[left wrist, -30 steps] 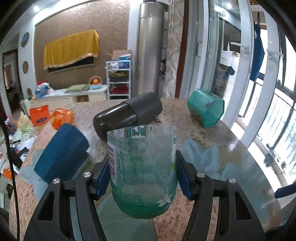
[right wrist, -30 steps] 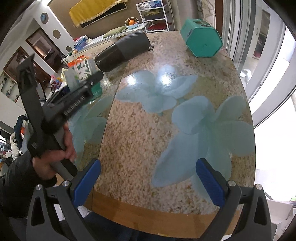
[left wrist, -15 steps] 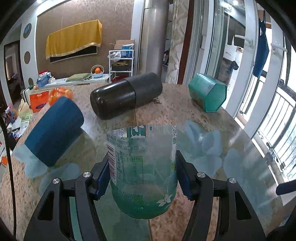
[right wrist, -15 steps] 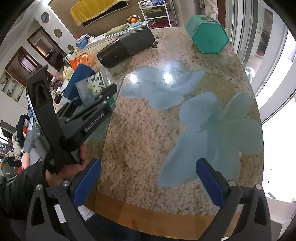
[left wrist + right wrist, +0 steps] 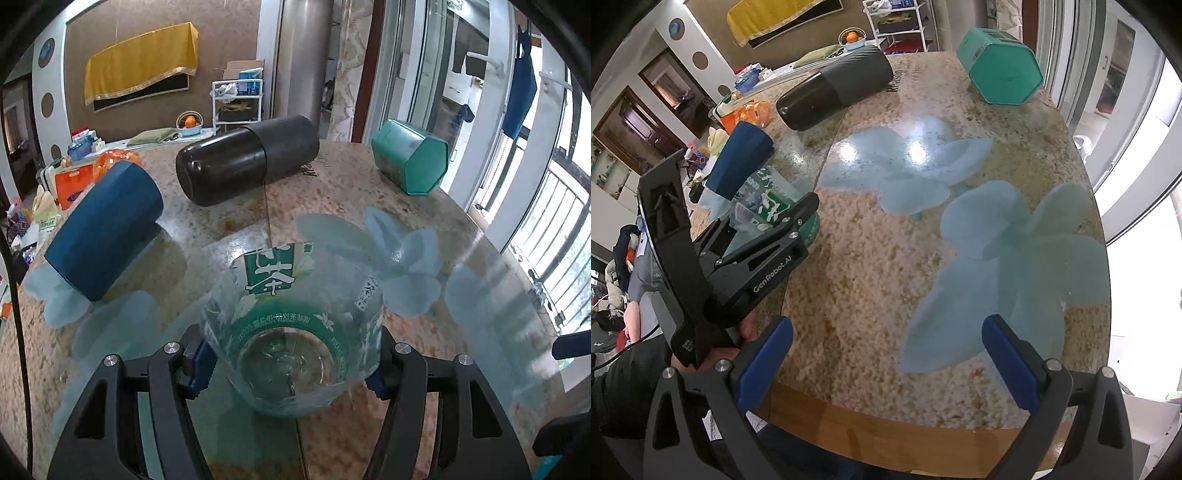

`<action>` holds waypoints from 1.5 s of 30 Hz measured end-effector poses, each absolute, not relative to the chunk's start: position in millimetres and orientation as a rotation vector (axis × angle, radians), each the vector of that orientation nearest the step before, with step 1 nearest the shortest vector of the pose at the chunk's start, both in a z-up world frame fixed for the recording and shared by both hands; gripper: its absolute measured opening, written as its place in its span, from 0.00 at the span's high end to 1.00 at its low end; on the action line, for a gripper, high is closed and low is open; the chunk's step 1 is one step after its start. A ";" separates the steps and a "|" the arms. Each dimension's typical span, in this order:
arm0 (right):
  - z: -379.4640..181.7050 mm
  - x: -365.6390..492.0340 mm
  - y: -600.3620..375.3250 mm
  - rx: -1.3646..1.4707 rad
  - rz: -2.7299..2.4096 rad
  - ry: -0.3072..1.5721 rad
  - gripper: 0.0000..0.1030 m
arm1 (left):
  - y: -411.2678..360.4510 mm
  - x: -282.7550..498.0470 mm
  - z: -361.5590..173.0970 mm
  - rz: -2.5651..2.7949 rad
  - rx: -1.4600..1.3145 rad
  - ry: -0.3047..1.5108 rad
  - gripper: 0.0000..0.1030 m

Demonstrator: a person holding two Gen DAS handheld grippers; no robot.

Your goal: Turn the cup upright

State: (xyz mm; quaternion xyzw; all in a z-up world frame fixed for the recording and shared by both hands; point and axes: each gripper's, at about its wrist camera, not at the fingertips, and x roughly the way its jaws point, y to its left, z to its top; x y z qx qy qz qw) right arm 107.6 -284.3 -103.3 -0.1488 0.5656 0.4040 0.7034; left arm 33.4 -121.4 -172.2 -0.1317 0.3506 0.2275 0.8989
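A clear plastic cup (image 5: 291, 332) with a green label sits between the blue pads of my left gripper (image 5: 291, 363), which is shut on it. Its open mouth faces up and away from the camera, and its base is low over the table. The right wrist view shows the same cup (image 5: 768, 210) held in the left gripper (image 5: 798, 218) at the table's left side. My right gripper (image 5: 886, 354) is open and empty above the table's near edge.
On the round stone table (image 5: 480, 295) lie a black tumbler (image 5: 243, 166), a dark blue cup (image 5: 103, 229) and a teal hexagonal cup (image 5: 410, 162), all on their sides. An orange object (image 5: 110, 162) sits at the far left edge.
My left gripper has tilted forward and lowered with the cup, so I now look into its open mouth instead of at its side. The right gripper has barely moved.
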 end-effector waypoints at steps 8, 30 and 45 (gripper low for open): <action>-103.1 105.4 -287.4 -0.333 0.890 1.257 0.00 | -123.8 40.1 -188.9 0.427 -0.282 0.868 0.07; -34.9 116.6 -250.9 -0.341 0.809 1.156 0.00 | -79.1 16.9 -67.4 0.237 -0.273 0.977 0.00; -4.0 88.8 -203.8 -0.319 0.625 1.116 0.00 | -24.8 3.8 -21.2 0.108 -0.261 1.015 0.00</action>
